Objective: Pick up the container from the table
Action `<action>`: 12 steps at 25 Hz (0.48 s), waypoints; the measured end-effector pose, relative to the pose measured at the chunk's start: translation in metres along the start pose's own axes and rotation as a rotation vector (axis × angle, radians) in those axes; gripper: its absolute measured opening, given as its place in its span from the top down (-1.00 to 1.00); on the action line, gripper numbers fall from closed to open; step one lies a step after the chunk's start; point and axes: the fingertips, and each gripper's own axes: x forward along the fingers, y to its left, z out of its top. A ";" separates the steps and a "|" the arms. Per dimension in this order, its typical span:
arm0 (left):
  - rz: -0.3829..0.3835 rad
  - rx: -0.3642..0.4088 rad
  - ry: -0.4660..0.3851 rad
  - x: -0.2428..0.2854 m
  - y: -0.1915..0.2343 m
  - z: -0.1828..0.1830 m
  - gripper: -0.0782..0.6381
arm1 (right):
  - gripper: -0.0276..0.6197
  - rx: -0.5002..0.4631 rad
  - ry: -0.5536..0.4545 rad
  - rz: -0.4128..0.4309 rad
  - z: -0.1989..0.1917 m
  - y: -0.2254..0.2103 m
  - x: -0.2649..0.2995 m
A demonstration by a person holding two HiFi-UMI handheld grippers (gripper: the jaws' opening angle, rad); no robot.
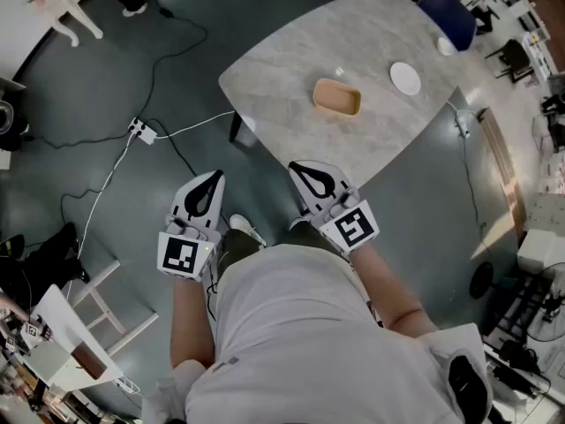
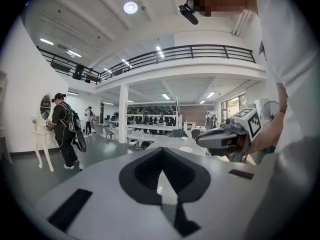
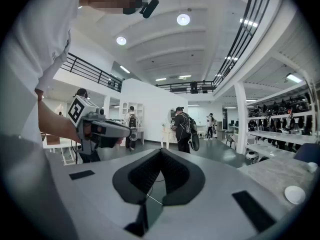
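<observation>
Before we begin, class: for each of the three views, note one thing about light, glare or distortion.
Head view: even, soft light, the container sharp on the table. Left gripper view: fisheye, black corners, the balcony railing bowed. Right gripper view: same fisheye; ceiling lamp flares white.

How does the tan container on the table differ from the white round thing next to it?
The tan container is a rounded rectangle; the white disc is circular. The container has raised walls around an open hollow, while the disc looks flat. In the head view the container lies to the left of the disc. Both rest on the pale table, apart from each other.
</observation>
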 end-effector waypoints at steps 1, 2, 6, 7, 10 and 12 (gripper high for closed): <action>-0.011 -0.008 0.002 -0.003 0.007 -0.002 0.78 | 0.89 0.001 -0.002 0.000 0.002 0.004 0.009; -0.020 -0.016 0.002 -0.006 0.014 -0.004 0.78 | 0.89 0.001 -0.003 0.000 0.004 0.009 0.018; -0.039 -0.040 -0.018 -0.017 0.048 -0.010 0.78 | 0.89 0.003 0.015 -0.011 0.004 0.027 0.053; -0.046 -0.043 -0.022 -0.019 0.056 -0.012 0.78 | 0.89 0.011 0.025 -0.017 0.002 0.030 0.060; -0.072 -0.027 -0.009 -0.021 0.078 -0.021 0.78 | 0.89 0.046 0.039 -0.054 -0.002 0.029 0.073; -0.087 -0.024 0.009 -0.018 0.090 -0.028 0.78 | 0.89 0.055 0.052 -0.085 -0.006 0.022 0.076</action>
